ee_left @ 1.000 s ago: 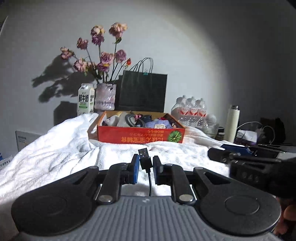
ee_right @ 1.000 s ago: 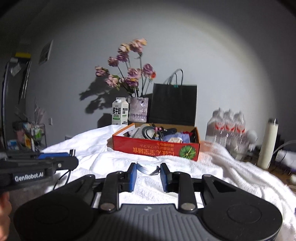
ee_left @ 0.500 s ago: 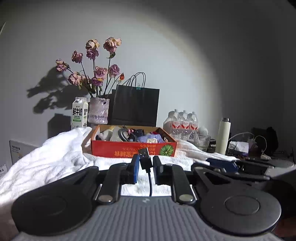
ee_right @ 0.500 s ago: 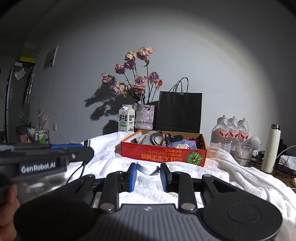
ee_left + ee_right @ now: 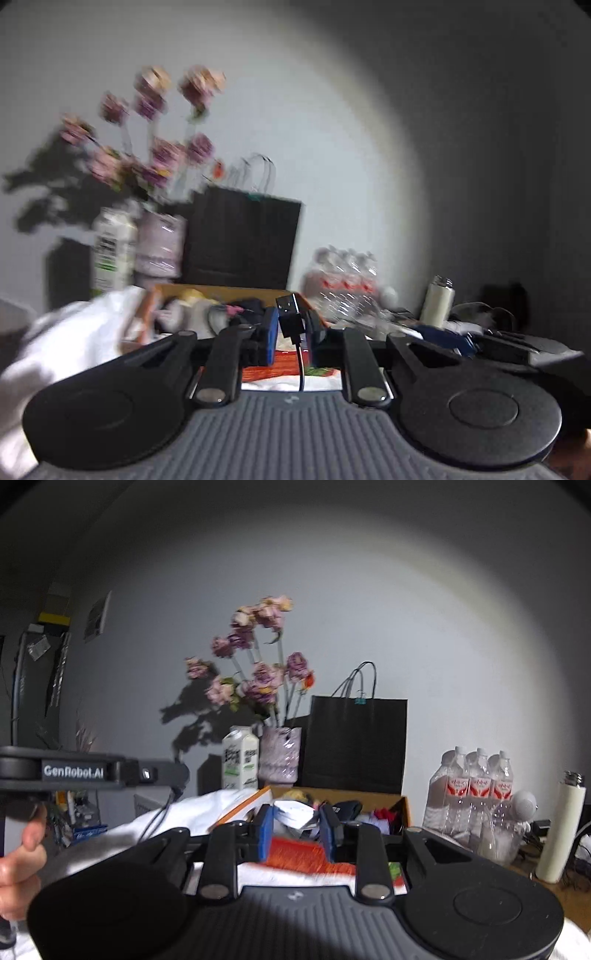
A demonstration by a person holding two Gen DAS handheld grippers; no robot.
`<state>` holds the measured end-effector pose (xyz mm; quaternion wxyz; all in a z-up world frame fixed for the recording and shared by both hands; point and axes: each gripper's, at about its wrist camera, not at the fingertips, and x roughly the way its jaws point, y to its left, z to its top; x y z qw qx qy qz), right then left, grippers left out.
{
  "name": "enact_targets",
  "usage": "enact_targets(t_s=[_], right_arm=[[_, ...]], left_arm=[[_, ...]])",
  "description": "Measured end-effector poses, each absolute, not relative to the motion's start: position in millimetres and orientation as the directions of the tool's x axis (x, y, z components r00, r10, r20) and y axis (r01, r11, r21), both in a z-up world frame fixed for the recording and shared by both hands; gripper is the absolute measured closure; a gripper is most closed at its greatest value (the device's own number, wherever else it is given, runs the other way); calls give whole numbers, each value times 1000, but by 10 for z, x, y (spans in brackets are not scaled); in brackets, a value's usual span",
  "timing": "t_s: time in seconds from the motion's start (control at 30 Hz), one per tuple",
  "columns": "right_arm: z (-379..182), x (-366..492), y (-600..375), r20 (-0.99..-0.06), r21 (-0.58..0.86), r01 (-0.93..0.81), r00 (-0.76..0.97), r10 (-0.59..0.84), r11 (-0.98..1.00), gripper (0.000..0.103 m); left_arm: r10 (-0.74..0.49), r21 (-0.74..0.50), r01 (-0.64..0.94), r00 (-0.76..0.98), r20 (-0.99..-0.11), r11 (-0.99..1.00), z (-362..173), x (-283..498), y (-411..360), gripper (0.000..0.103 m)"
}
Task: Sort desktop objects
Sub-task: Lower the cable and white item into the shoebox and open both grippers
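Note:
My left gripper (image 5: 291, 325) is shut on a black USB plug (image 5: 290, 317) whose cable (image 5: 301, 369) hangs down between the fingers. It is held just in front of the red cardboard box (image 5: 280, 363), at the height of its rim. My right gripper (image 5: 297, 821) is shut on a white roll of tape (image 5: 295, 812) and is held just in front of the same box (image 5: 306, 853), which holds several small items. The left gripper's body (image 5: 92, 771) shows at the left of the right wrist view. The left wrist view is blurred.
Behind the box stand a milk carton (image 5: 240, 762), a vase of dried flowers (image 5: 279, 757) and a black paper bag (image 5: 356, 742). To the right are a pack of water bottles (image 5: 472, 790) and a white flask (image 5: 559, 838). A white towel (image 5: 192, 812) covers the table.
Both grippers have risen and moved forward to the box, which now fills the space just beyond the fingers. Both holds are unchanged.

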<state>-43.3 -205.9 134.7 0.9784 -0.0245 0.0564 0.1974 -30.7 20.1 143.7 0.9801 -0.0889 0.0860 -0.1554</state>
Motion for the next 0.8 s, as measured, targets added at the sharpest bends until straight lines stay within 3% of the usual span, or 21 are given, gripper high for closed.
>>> enact_targets(t_s=[0.2, 0.47, 0.7, 0.73, 0.8], right_arm=[[1599, 565, -2097, -183, 4, -386, 906, 381, 922, 77], [1550, 1894, -2018, -342, 49, -378, 863, 372, 924, 77], [1123, 2637, -1856, -477, 14, -354, 820, 318, 935, 77], [1062, 2691, -1827, -488, 0, -358, 815, 313, 934, 77], [943, 2756, -1796, -500, -11, -359, 810, 306, 933, 77]], left_arm=[[-390, -438, 269, 895, -214, 858, 1625, 849, 359, 87], [-327, -444, 147, 872, -364, 884, 1495, 2119, 260, 87], [-251, -319, 100, 841, -479, 943, 1087, 2617, 42, 86], [-243, -312, 92, 837, -490, 946, 1029, 2657, 24, 85], [-230, -307, 73, 827, -513, 949, 919, 2725, 7, 74]])
